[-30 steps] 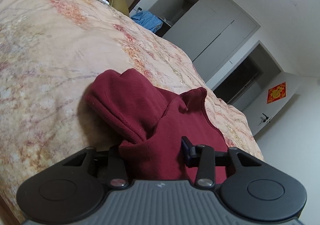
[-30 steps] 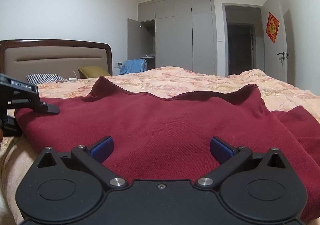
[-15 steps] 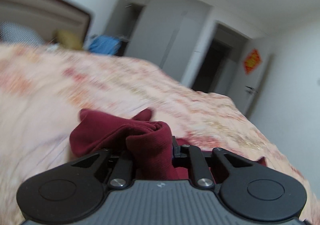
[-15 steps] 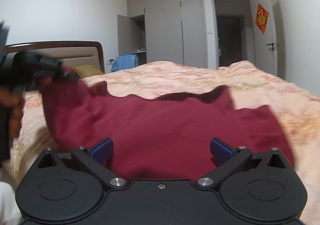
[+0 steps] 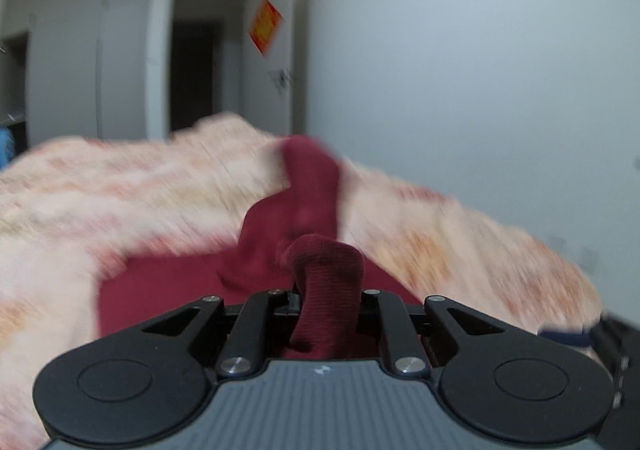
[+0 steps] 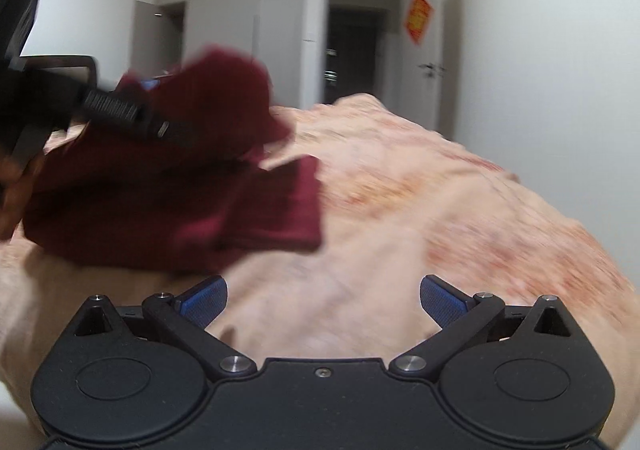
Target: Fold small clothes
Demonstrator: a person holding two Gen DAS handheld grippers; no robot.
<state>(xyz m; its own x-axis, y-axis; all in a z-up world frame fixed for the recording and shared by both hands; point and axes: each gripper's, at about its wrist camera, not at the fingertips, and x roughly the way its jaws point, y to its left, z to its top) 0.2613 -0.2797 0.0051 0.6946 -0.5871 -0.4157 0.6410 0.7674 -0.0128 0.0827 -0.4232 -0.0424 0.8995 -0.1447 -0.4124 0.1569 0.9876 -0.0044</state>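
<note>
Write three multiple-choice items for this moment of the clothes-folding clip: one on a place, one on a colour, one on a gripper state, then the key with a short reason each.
1. Where does the garment lie in the right wrist view?
A. On the left part of the bedspread
B. On the floor by the door
C. Inside the wardrobe

2. What colour is the garment?
A. Blue
B. Dark red
C. White

3. How do the two grippers stand?
A. Both open and empty
B. Left open, right shut on cloth
C. Left shut on cloth, right open and empty

Key: 1 A, the dark red garment rests on the patterned bedspread at the left. 2 B, it shows dark red in both views. 3 C, the left gripper pinches a bunch of the cloth, while the right gripper has its blue pads wide apart over bare bedspread.
</note>
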